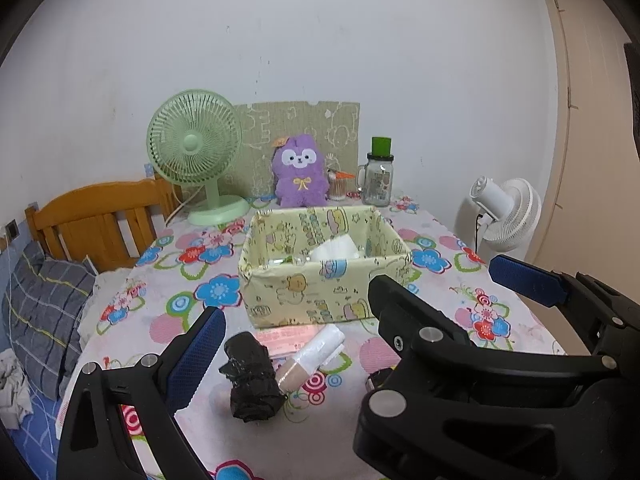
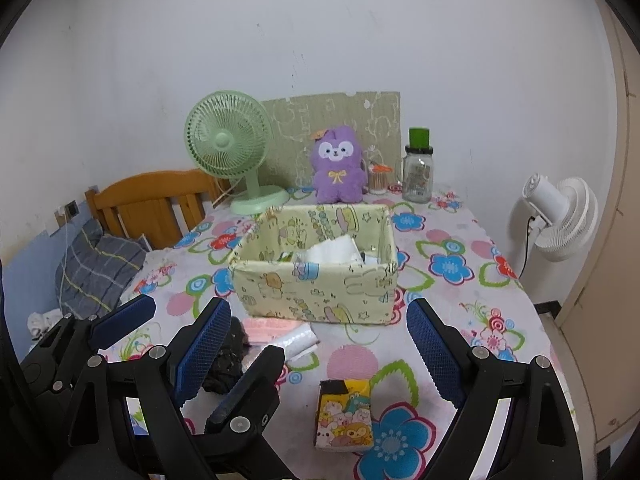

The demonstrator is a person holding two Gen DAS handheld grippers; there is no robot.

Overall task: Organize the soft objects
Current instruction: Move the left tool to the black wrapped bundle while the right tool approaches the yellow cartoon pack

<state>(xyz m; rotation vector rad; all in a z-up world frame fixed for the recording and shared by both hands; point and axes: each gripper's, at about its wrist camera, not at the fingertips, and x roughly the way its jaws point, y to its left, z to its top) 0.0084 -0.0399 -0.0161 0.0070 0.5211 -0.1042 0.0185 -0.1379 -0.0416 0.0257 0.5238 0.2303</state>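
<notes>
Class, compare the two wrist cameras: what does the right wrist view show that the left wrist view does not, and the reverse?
Only the right wrist view shows the cartoon tissue pack lying between the open right gripper fingers. Only the left wrist view shows the whole black bag roll and the white bag roll clearly, ahead of the open left gripper. Both show the fabric box, purple plush and green fan.

The left gripper [image 1: 294,354] and the right gripper [image 2: 320,344] both hang tilted downward, side by side, jaws spread wide and empty. In the right wrist view, the left one sits at eight o'clock.
</notes>
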